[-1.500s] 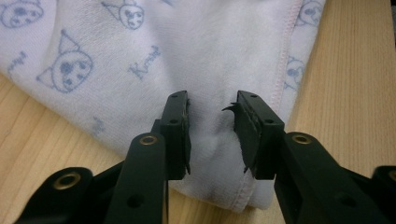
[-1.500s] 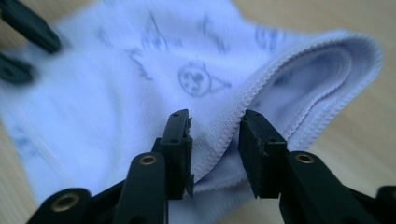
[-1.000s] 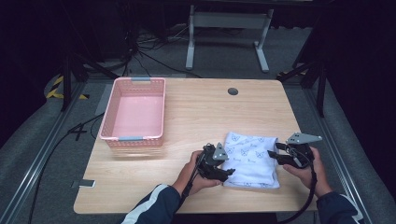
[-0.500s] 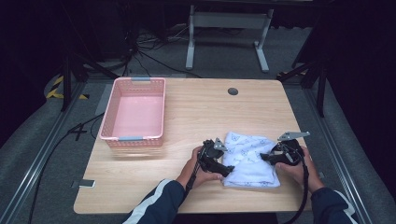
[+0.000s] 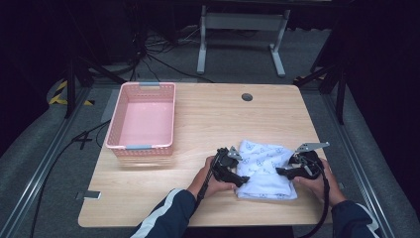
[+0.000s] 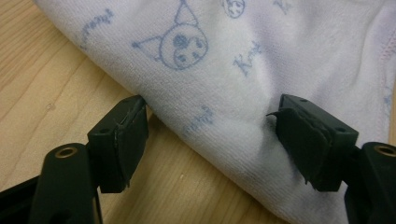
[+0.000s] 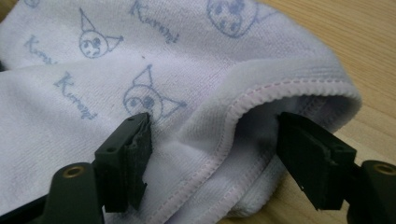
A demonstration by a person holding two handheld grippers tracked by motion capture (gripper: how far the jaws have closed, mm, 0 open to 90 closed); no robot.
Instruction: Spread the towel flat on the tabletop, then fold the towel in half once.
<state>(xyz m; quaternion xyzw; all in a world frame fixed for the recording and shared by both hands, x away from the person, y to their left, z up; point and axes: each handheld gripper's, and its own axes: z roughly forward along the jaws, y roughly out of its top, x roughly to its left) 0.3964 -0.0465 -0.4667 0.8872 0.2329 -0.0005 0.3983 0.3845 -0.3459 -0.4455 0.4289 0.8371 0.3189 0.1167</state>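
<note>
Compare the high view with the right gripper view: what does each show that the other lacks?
High view alone: the pink basket, the whole table, the left gripper and both hands at the towel's two sides. Right gripper view alone: the towel's stitched pink hem, folded over, between the right gripper's open jaws. Both: the white printed towel on the wood.

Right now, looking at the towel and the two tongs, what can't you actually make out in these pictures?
- Folded towel: its layers underneath are hidden by its own top fold, high view.
- Towel's far edges: cut off by the frame in both gripper views.
- Left tongs, right tongs: tips too small in the high view to show contact.
- Pink basket: near inner wall hidden by its rim.
</note>
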